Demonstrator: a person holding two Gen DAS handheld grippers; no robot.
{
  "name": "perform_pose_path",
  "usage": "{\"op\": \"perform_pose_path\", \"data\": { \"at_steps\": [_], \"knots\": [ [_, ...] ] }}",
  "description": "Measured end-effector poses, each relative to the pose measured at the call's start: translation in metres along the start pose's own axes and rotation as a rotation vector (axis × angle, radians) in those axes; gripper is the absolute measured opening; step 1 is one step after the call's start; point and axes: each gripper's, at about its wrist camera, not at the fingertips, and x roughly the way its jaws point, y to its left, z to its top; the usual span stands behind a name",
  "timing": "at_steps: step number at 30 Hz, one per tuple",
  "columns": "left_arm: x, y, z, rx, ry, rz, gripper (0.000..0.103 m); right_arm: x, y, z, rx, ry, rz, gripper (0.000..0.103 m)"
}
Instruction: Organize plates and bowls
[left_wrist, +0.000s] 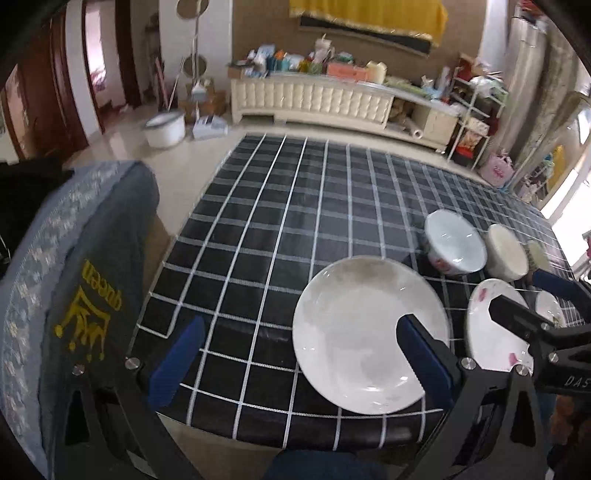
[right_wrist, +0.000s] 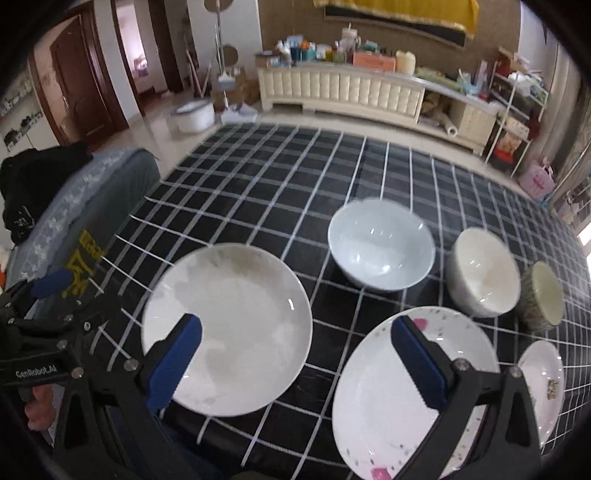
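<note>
Where plates (right_wrist: 227, 328) crowd — bowls (right_wrist: 380, 245) behind

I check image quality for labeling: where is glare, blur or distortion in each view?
Left wrist view: fisheye bends the checked tablecloth lines; window light at right washes out; the background is soft. Right wrist view: small glints in the pale blue bowl; the far room is blurred; corners are dark.

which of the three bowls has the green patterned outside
The smallest bowl, at the far right end of the bowl row. The large bowl and middle bowl beside it look plain white inside and out from here.
</note>
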Motion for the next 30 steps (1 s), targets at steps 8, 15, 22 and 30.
{"op": "perform_pose_path", "data": {
  "at_steps": [8,15,22,30],
  "knots": [
    [0.071,0.020,-0.016,-0.082,0.158,-0.023,0.103,0.047,0.006,0.006,-0.047,0.082,-0.006,0.103],
    [0.104,0.029,-0.018,-0.136,0.260,-0.054,0.086,0.070,0.006,0.003,-0.086,0.142,-0.021,0.083],
    [0.119,0.018,-0.023,-0.089,0.337,-0.052,0.063,0.087,-0.001,-0.007,-0.060,0.219,-0.010,0.055],
    [0.125,0.002,-0.020,-0.061,0.345,-0.035,0.061,0.084,0.007,-0.013,-0.034,0.206,0.016,0.051]
  ]
}}
